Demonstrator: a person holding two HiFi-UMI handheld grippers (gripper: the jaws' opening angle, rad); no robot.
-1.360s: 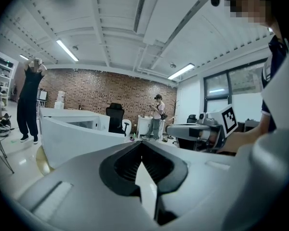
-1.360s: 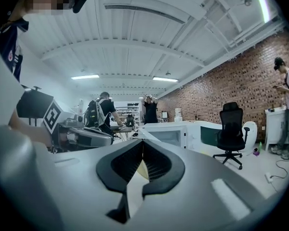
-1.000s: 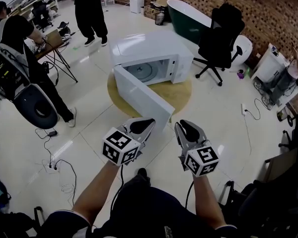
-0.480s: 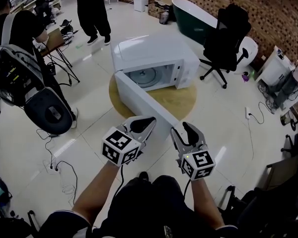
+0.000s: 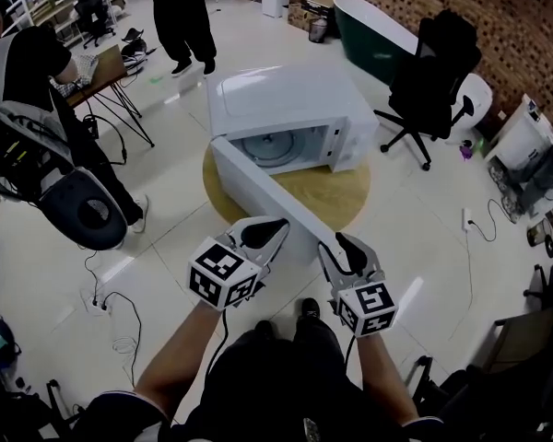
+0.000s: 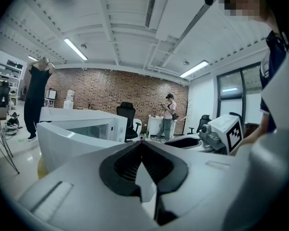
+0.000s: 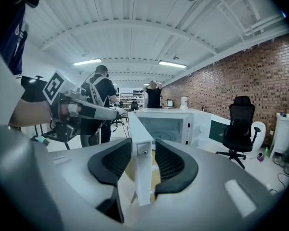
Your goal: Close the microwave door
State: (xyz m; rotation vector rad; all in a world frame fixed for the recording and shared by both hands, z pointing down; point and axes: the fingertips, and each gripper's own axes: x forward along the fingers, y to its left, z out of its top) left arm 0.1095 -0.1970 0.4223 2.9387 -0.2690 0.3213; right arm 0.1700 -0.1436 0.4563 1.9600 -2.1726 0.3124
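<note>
Microwave (image 5: pixel 286 109): sits on the round desk (image 5: pixel 343 194), toward its far edge, with the cavity open and facing the near right.
Door (image 5: pixel 263 190): wide open, hinged at the microwave's left front. It reaches across the desk and past the near edge, and its free end is at the right gripper.
Right gripper (image 5: pixel 343 245): jaws spread, one on each side of the door's free edge (image 7: pixel 143 167). A thin gap shows on the right side; on the left I cannot tell whether the pad touches.
Left gripper (image 5: pixel 269 230): jaw tips pressed together on nothing, held just left of the door's outer face and not on it.
Step, as I judge it: about to swing the door toward the far edge of the desk until it latches.
Risk, slip: with the jaws this loose, the thin edge could slide out partway through the swing, leaving the door ajar.
Risk, shove: a hard push might skid the microwave toward the far edge, since the desk is small and the left gripper is not bracing anything.
Risk, trap: a jaw left on the inner face could get caught between door and cavity frame, stopping the latch.
Risk, overshoot: a fast swing may slam the door and bounce it open again.
</note>
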